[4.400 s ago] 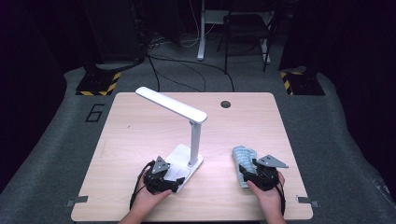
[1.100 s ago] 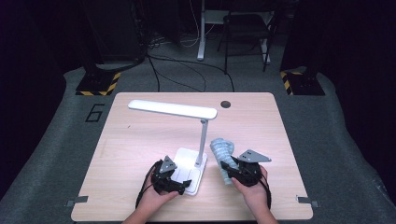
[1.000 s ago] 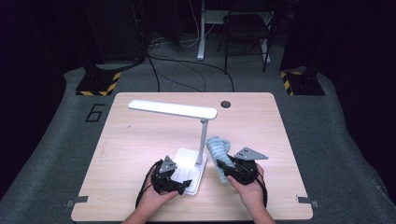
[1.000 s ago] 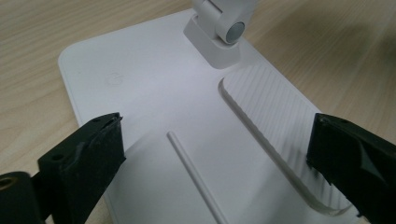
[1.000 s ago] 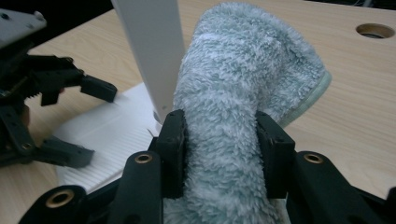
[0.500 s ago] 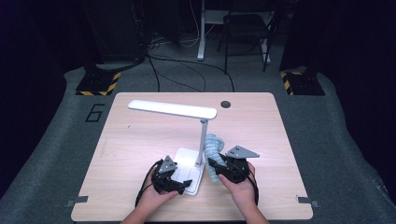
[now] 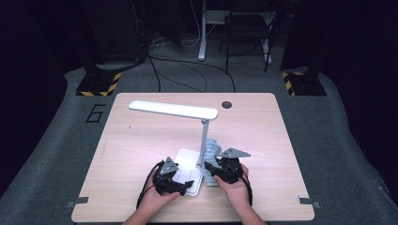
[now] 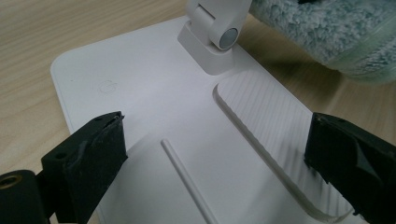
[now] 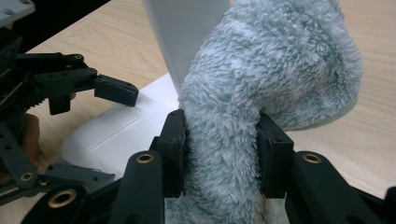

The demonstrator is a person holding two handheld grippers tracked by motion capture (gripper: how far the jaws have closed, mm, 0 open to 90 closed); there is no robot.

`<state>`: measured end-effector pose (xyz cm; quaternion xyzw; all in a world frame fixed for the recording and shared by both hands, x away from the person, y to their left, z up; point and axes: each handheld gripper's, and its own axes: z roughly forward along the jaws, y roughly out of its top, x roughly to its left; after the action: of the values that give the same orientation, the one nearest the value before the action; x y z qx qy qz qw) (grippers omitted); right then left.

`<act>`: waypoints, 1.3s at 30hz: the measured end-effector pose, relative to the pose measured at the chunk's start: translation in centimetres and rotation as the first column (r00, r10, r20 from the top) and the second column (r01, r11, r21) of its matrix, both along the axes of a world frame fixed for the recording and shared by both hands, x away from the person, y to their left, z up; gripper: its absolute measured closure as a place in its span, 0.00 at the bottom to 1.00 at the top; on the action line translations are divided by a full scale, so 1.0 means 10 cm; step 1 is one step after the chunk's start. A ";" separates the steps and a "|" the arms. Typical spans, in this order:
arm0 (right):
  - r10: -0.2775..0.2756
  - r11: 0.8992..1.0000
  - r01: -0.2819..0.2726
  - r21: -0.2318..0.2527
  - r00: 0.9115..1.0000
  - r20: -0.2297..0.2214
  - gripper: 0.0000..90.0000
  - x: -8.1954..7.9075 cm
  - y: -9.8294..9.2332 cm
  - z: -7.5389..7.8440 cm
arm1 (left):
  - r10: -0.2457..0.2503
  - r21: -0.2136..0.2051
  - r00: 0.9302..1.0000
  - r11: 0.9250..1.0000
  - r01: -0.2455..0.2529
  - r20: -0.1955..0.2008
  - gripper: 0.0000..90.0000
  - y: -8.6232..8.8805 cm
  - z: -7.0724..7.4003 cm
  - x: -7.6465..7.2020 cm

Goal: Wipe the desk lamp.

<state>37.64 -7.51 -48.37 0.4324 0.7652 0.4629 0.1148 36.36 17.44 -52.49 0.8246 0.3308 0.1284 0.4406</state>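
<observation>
step in hand: a desk lamp (image 7: pixel 187 136) is being wiped with a fluffy blue-grey cloth (image 9: pixel 261 93); the cloth is pressed against the white upright post (image 7: pixel 203 143) just above the base, judged to be the start of a pass along the post

right gripper (image 9: pixel 219 140): its jaws are closed partway on a thick fold of the cloth, the pads sunk into the pile on both sides; they have just been closing a little further with the cloth between them; the free end of the cloth bulges above the jaws and rests against the post

left gripper (image 8: pixel 215 154): its jaws stand wide apart over the white base (image 8: pixel 154 121), one at each side, with nothing gripped between them; whether the pads bear down on the base cannot be told

where the cloth is: at the right side of the post, touching it, near the front edge of the surface (image 7: pixel 141 140)

how it is done well: the base is best steadied by the left gripper, since the lamp is top-heavy with its long head (image 7: pixel 173 109) reaching out to the left; the cloth is best kept folded round the post and drawn along it with light, even pressure; a sideways shove is to be avoided, as the lamp could tip or slide

containers: none are seen on the surface; a shallow ribbed recess (image 8: pixel 275 140) is moulded into the base, and nothing lies in it
</observation>
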 end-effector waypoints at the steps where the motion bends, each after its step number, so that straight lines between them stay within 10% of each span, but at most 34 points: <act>1: 0.000 1.000 0.000 0.000 1.000 0.000 0.68 0.00 0.00 0.00 | 0.000 0.002 1.000 1.000 0.000 -0.001 0.06 0.00 0.00 0.00; 16: -0.002 1.000 0.001 -0.019 0.998 -0.070 0.69 0.13 0.06 -0.14 | 0.015 -0.001 1.000 1.000 -0.015 0.007 0.06 0.01 -0.01 -0.01; 31: 0.016 0.997 -0.028 0.077 0.988 0.155 0.69 -0.06 -0.03 0.79 | -0.010 -0.001 1.000 1.000 0.010 0.007 0.17 0.00 0.02 -0.01; 39: 0.015 0.995 -0.033 0.090 0.981 0.192 0.69 0.00 0.00 0.94 | 0.003 -0.003 1.000 1.000 -0.003 -0.004 0.23 0.01 0.04 -0.02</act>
<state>37.62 -7.52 -39.01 0.3814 0.7335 0.5387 0.1622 36.20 17.56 -52.14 0.8238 0.3328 0.1270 0.4410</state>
